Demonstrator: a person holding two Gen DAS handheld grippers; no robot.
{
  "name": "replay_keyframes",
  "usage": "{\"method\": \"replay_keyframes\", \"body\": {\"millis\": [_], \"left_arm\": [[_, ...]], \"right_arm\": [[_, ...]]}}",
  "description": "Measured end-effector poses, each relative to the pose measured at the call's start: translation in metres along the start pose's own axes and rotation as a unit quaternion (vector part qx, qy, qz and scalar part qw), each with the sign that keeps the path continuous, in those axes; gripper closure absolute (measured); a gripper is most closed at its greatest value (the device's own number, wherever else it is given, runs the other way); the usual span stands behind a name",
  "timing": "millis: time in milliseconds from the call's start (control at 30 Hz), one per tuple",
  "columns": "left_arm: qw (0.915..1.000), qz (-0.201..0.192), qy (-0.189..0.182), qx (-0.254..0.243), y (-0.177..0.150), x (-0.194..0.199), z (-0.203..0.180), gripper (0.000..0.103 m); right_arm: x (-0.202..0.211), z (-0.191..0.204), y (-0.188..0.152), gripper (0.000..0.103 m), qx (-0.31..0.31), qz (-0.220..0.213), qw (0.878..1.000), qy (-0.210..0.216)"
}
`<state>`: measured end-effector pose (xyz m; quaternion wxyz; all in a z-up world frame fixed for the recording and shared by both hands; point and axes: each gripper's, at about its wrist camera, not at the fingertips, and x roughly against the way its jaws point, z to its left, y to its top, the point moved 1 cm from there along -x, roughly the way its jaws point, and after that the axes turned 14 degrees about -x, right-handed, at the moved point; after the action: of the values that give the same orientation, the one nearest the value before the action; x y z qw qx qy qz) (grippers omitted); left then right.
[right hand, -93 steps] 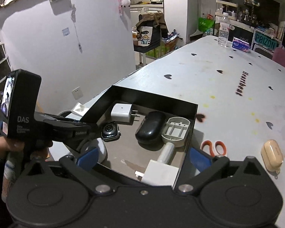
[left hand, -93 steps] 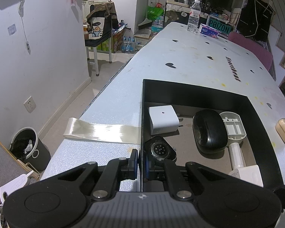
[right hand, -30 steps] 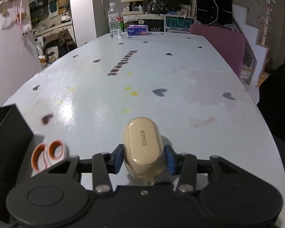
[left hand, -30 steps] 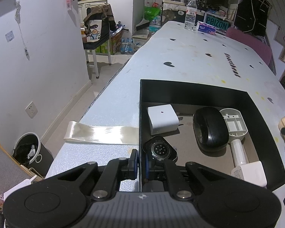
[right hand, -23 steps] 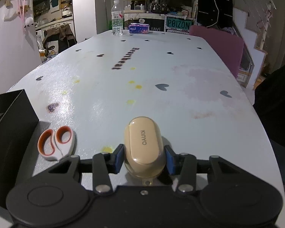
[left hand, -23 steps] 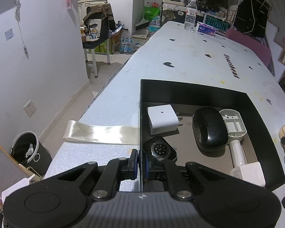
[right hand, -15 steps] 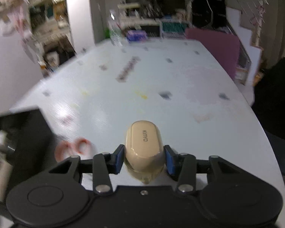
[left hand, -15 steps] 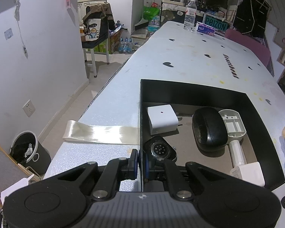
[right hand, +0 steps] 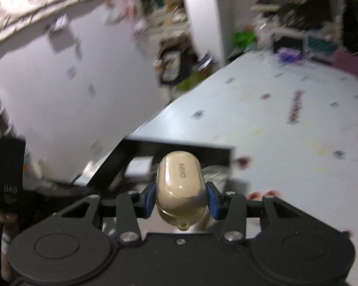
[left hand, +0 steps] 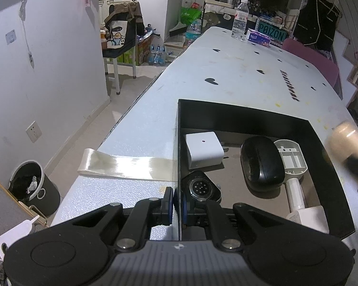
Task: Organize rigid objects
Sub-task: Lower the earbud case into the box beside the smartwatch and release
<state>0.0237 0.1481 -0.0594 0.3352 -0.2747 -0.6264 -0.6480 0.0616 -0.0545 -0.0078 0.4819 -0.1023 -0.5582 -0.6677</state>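
Note:
My right gripper [right hand: 180,199] is shut on a beige earbud case [right hand: 180,186] and holds it in the air near the black box [right hand: 174,146]; the case shows blurred at the right edge of the left wrist view [left hand: 346,140]. My left gripper [left hand: 176,205] is shut on the left wall of the black box [left hand: 178,143]. Inside the box lie a white charger [left hand: 202,149], a smartwatch [left hand: 200,188], a black oval case [left hand: 261,164], a white plastic part [left hand: 291,157] and a white block [left hand: 310,219].
Orange-handled scissors [right hand: 262,194] lie on the white table [left hand: 238,76] right of the box. A tape strip [left hand: 126,164] sticks to the table's left edge. A water bottle [left hand: 239,19] and tissue pack [left hand: 259,38] stand at the far end. A bin [left hand: 32,188] is on the floor.
My right gripper closed on the beige case, lifted it off the table and swung left toward the black box. My left gripper has stayed clamped on the box wall.

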Motion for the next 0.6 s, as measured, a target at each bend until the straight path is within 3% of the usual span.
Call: {"method": "replay_keyframes", "body": {"millis": [267,400,467,600], "left_arm": [[0.9998,-0.002,-0.015,0.013,-0.001,0.0,0.007,0.095],[0.9997,-0.002,-0.018,0.018,-0.001,0.0,0.007,0.094],[0.9995,-0.001,-0.022,0.024,-0.002,0.0,0.009,0.095],[0.9993,-0.001,-0.024,0.027,-0.002,0.0,0.01,0.094]], "right_arm": [[-0.055,0.034,-0.009,0.058,0.007,0.034,0.999,-0.002],[-0.07,0.043,-0.017,0.058,0.044,0.029,0.998,-0.033],[-0.07,0.044,-0.02,0.058,0.058,0.01,0.998,-0.035],[-0.069,0.041,-0.017,0.057,0.049,0.013,0.998,-0.029]]}}
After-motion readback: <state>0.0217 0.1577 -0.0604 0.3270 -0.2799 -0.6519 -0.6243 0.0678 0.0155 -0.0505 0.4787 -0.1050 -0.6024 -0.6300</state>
